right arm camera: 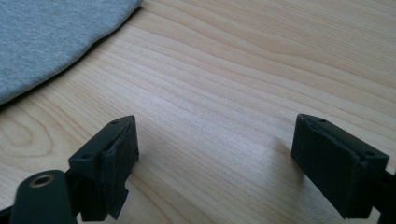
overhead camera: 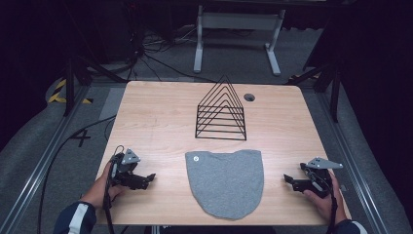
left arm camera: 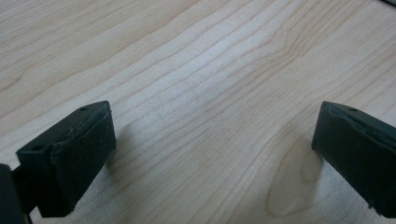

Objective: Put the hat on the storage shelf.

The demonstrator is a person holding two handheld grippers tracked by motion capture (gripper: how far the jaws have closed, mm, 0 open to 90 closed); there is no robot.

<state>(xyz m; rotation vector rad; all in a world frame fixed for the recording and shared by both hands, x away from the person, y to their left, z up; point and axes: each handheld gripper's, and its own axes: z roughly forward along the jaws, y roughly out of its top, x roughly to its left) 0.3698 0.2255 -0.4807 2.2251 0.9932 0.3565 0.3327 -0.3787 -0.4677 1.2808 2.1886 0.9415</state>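
At the near edge of the surface (overhead camera: 160, 122) your two hands rest low, one at each corner. Your left hand (overhead camera: 104, 187) holds the left claw (overhead camera: 149, 180) near the left edge, its tips turned toward the middle; in the left gripper view its two black jaws stand wide apart with bare wood grain between them and nothing held. Your right hand (overhead camera: 324, 195) holds the right claw (overhead camera: 288, 180) near the right edge, also turned inward; in the right gripper view its jaws are spread wide over bare wood, gripping nothing.

Between the two claws lies the grey cloth (overhead camera: 226, 183), flat on the surface and reaching almost to the near edge. It is wide and straight along its far side and rounded at its near end, with a small white dot near its far left corner. Neither claw touches it: the left claw is a little way off its left side and the right claw a little way off its right side. In the right gripper view the cloth's curved edge (right arm camera: 51, 37) shows at the upper left, beyond the jaws.

Farther back, just past the cloth's far side, a black wire rack (overhead camera: 221, 109) with triangular dividers stands upright near the middle of the surface. To its right, near the far edge, is a small round hole (overhead camera: 249, 97) in the wood.
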